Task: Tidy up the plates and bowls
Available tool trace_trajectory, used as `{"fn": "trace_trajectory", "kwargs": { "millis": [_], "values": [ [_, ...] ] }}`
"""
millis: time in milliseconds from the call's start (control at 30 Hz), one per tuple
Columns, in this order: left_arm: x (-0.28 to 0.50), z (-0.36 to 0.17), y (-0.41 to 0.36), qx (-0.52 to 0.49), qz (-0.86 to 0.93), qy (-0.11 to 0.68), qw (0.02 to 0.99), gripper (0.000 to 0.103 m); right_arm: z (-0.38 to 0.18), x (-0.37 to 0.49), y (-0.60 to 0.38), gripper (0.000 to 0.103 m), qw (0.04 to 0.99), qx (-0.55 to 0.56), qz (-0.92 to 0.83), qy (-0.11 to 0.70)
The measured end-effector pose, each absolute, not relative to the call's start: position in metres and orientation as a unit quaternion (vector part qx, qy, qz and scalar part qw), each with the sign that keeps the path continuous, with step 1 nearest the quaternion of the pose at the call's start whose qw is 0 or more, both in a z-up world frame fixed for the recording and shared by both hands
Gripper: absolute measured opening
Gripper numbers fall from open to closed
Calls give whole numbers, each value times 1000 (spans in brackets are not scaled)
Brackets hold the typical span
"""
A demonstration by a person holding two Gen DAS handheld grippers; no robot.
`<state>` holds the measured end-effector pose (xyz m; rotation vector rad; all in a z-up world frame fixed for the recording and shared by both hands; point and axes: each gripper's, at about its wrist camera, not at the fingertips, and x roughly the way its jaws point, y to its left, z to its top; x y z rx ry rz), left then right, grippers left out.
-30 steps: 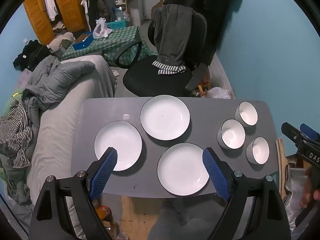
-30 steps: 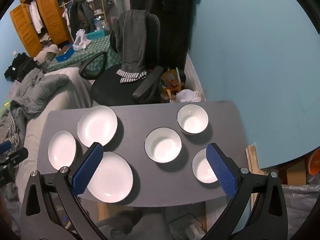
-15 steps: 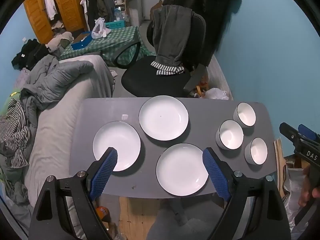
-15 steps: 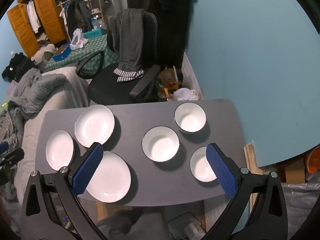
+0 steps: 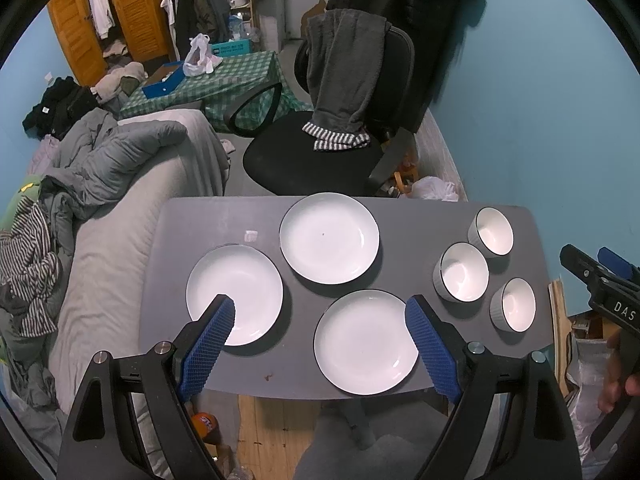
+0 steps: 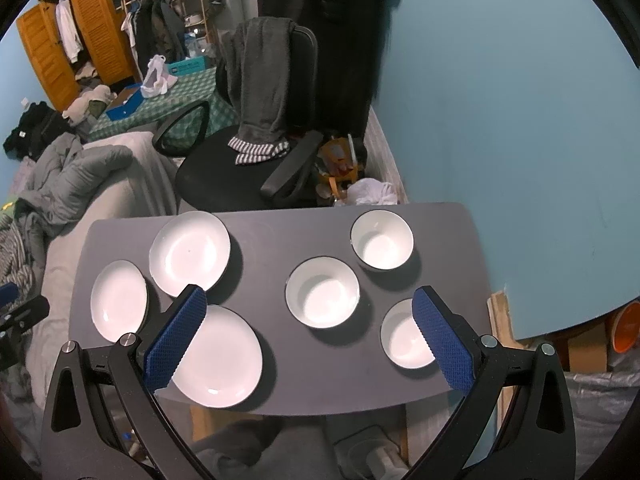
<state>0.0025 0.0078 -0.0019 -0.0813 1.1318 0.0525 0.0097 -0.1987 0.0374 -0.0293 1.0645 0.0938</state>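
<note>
Pretty messy room tbh. Black office chair (image 5: 316,160) sits behind the grey desk (image 5: 192,224) with grey sweatpants (image 5: 344,80) draped over its back. Bed (image 5: 108,216) on the left has a crumpled grey duvet (image 5: 116,156). Further back: green checkered tablecloth (image 5: 224,84), orange louvered wardrobe (image 5: 120,12), and a white plastic bag (image 5: 434,189) by the teal wall (image 5: 540,100).

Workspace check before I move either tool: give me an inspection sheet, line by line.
Surface: dark grey table, small white scrap and a reddish speck on it.
Job's things: three white plates apart, unstacked; three white bowls apart, upright.
Clutter: nothing else seen on the table.
Tools: left tool open, empty, above the plates; right tool open, empty, above the bowls.
Cables: nothing seen.
Surroundings: office chair with draped clothes, bed, blue wall.
</note>
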Motion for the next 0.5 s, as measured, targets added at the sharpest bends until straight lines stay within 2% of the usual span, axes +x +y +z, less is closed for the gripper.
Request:
{"fn": "trace_trajectory", "kwargs": {
  "millis": [500],
  "values": [
    [7, -1, 5, -40, 23, 539, 841, 88, 36, 12, -196, 101, 859, -16, 45, 510]
  ]
}}
